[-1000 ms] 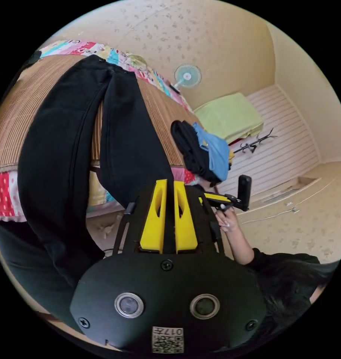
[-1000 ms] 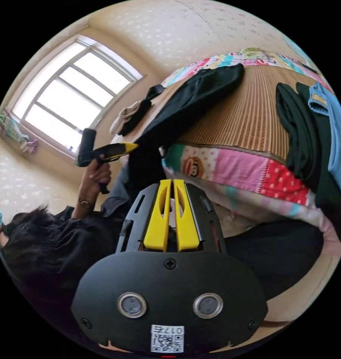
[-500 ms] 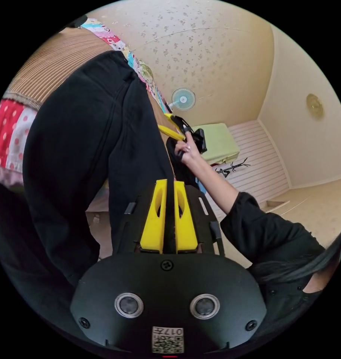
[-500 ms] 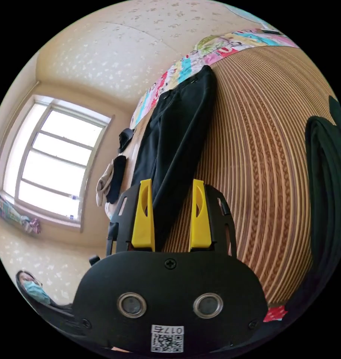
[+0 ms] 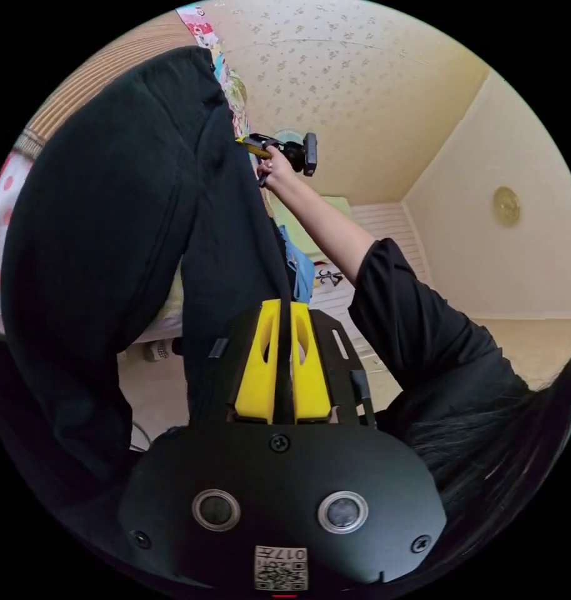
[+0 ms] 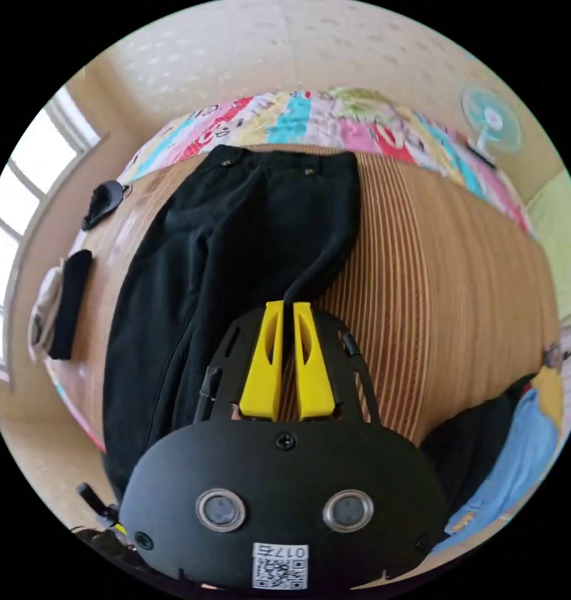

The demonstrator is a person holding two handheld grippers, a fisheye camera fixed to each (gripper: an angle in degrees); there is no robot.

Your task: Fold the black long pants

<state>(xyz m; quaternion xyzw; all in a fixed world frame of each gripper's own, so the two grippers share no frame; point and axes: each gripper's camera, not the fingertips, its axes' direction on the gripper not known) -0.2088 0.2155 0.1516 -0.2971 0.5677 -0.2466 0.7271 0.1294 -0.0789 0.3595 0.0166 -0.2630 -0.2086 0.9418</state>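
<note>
Working from my left side across, I have the left gripper point(image 5: 284, 306) low at the bed's edge, its yellow jaws pressed nearly together on a fold of the black long pants point(image 5: 110, 206), which I judge to be a leg end hanging over the side; holding that end up keeps the fabric taut and off the floor, so the leg can be carried onto the bed in one clean sweep. Further right in the left gripper view, the person's hand point(image 5: 276, 174) reaches over the bed with the right gripper point(image 5: 251, 144) at the upper edge of the pants. In the right gripper view, the pants point(image 6: 235, 231) lie lengthwise on the bamboo mat point(image 6: 435, 287), waistband toward the patchwork quilt point(image 6: 298, 119) at the far end. The right gripper point(image 6: 288, 305) has its jaws closed to a thin slit, pinching the narrow black edge that runs down from the hip side of the pants. To the right a blue garment point(image 6: 523, 450) and dark clothes sit well apart from the pants.
</note>
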